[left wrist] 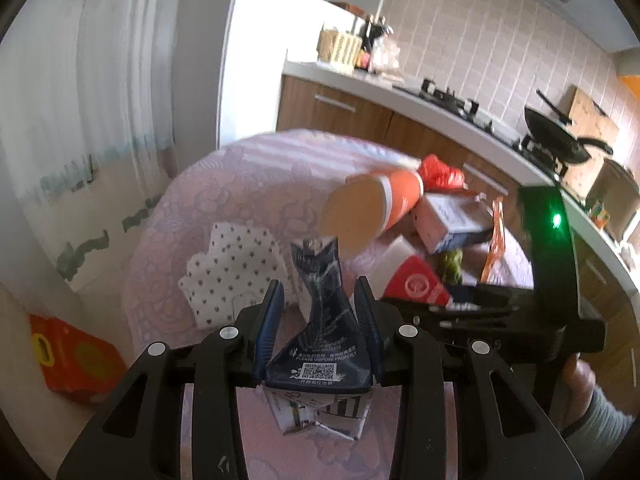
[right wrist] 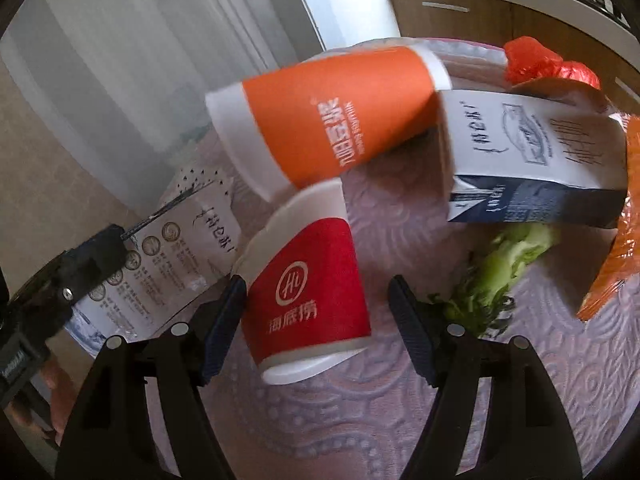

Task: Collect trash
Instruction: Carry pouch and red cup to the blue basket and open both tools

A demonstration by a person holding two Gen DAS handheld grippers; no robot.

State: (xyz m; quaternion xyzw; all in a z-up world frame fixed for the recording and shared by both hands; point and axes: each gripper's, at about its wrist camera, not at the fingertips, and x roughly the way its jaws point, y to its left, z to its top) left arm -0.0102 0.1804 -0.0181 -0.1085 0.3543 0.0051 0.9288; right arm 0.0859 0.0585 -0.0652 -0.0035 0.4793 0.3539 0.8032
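Note:
My left gripper [left wrist: 319, 308] is shut on a crushed dark-blue drink carton [left wrist: 324, 328], held above the table; the carton's white printed face [right wrist: 172, 256] shows at the left of the right wrist view. My right gripper [right wrist: 316, 284] stands open around a red paper cup [right wrist: 308, 300] that lies on its side on the lilac tablecloth [right wrist: 400, 400]. A gap shows between the cup and the right pad. Just beyond, an orange paper cup [right wrist: 332, 120] is tilted and blurred, its rim by a white-and-blue milk carton [right wrist: 532, 160].
A broccoli piece [right wrist: 500, 272], an orange wrapper [right wrist: 616, 240] and a red plastic bag [right wrist: 548, 64] lie at the table's right. A dotted napkin [left wrist: 232, 272] lies at its left. A red box [left wrist: 72, 356] stands on the floor. The kitchen counter with a stove [left wrist: 460, 100] runs behind.

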